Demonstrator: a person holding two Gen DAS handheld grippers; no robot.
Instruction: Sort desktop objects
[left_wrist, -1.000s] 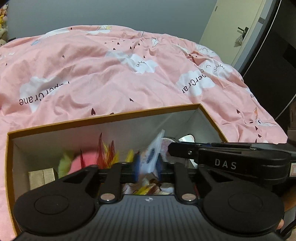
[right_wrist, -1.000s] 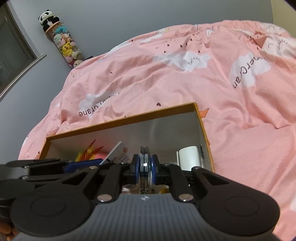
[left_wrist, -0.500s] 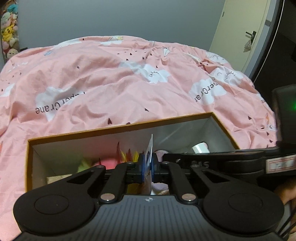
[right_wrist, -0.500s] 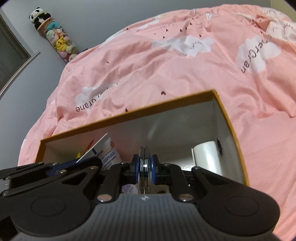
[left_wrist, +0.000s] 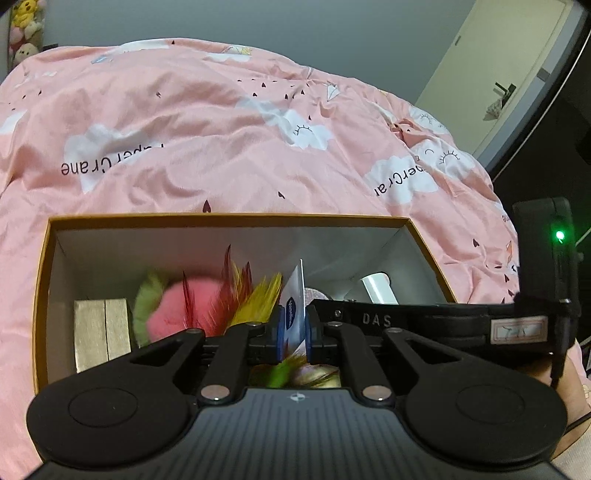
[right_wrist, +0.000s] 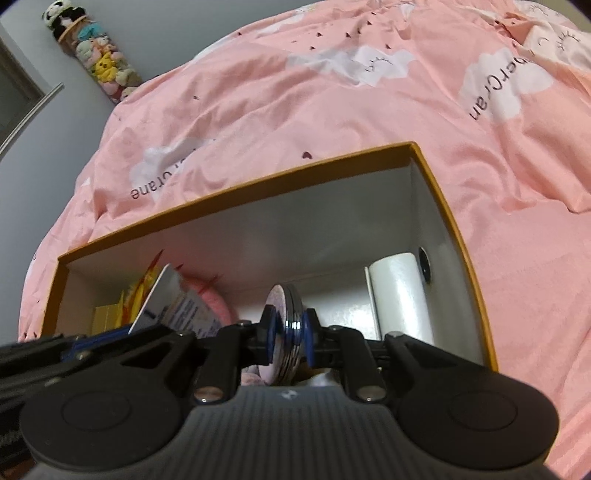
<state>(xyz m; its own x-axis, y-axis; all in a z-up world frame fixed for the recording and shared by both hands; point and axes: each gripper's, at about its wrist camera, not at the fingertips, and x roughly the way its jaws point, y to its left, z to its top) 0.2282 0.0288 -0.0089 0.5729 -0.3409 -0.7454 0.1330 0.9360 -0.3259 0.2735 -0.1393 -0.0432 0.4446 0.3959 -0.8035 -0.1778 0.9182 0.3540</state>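
Atop pink quilt (left_wrist: 229, 122), orange box (left_wrist: 229, 218)

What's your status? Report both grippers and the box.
Left gripper shut on white-and-blue sachet, jaws just eased. Right gripper shut on round compact mirror, jaws just eased. Both over orange box; feather toy underneath.

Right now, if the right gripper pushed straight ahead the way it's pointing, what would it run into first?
Probably the floor of the orange box. The right gripper, holding a round compact mirror, points down into a bare patch between the pink plush and the white roll. Depth is unclear, so the back wall might come first.
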